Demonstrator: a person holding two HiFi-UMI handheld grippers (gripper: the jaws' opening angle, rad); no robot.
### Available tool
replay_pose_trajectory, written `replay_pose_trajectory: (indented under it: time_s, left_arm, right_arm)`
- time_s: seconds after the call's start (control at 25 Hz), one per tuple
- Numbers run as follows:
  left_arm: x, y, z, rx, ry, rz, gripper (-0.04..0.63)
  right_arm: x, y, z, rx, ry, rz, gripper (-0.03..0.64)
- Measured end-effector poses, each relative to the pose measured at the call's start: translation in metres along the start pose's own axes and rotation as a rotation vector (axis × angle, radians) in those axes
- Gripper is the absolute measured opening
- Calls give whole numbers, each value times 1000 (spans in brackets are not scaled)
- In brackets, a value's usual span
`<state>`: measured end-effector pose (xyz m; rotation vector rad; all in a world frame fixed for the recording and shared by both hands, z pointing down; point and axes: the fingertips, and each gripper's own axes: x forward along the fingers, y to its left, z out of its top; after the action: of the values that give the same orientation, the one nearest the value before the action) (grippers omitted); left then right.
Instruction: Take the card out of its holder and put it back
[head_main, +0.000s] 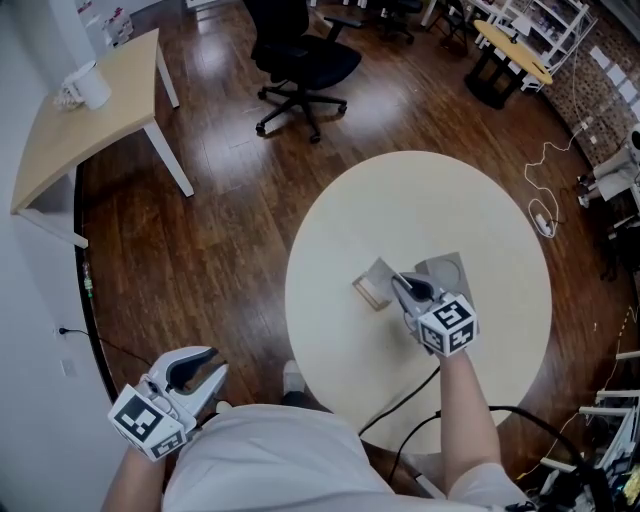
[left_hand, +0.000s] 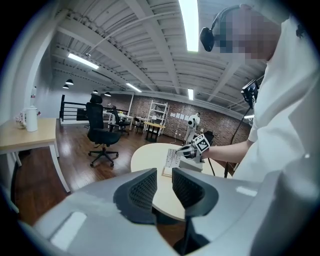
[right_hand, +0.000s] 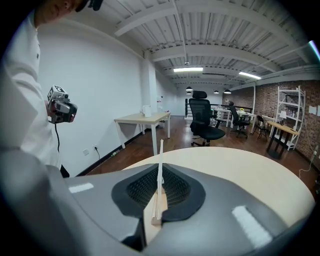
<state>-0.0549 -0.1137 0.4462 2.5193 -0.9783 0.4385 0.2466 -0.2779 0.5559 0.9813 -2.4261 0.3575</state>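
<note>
At a round cream table (head_main: 480, 220) in a brick-walled workshop, a person pinched a white card (head_main: 381, 274) with the right gripper (head_main: 398, 284), its jaws pressed together on the card's two faces. The card stood on edge near the middle of the table, its lower edge at a small wooden holder (head_main: 369, 293). Seen along the jaws, card and holder lay in one line between the pads, though whether the card sat fully in the slot could not be told. A grey pad (head_main: 447, 270) lay flat just beside the holder, partly under the gripper.

The left gripper (head_main: 208, 368) hung well apart from the table, at the person's left side over the dark wood floor (head_main: 230, 230). Its jaws stood a narrow gap apart with nothing between them. From that gripper's view the card's printed face showed across the table, with the right gripper clamped at its side.

Beyond the table stood a black office chair (head_main: 300, 55) and, by the white wall, a pale desk (head_main: 100, 130) bearing a white jug (head_main: 90, 85). A black cable (head_main: 400, 404) trailed from the right arm across the table's near rim.
</note>
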Motion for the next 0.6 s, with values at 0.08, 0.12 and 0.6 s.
replay_pose_trajectory:
  time_s: [0.08,0.12,0.6]
  left_arm:
    - [0,0,0,1,4,4,101]
    - [0,0,0,0,7,8,101]
    - [-5,3,-2,-13,22,48,101]
  right_arm:
    - [3,1,-3,-8,7,9,20]
    - [4,0,-6,-3,9,12,20]
    - [22,-8,-46,62,22,53,21]
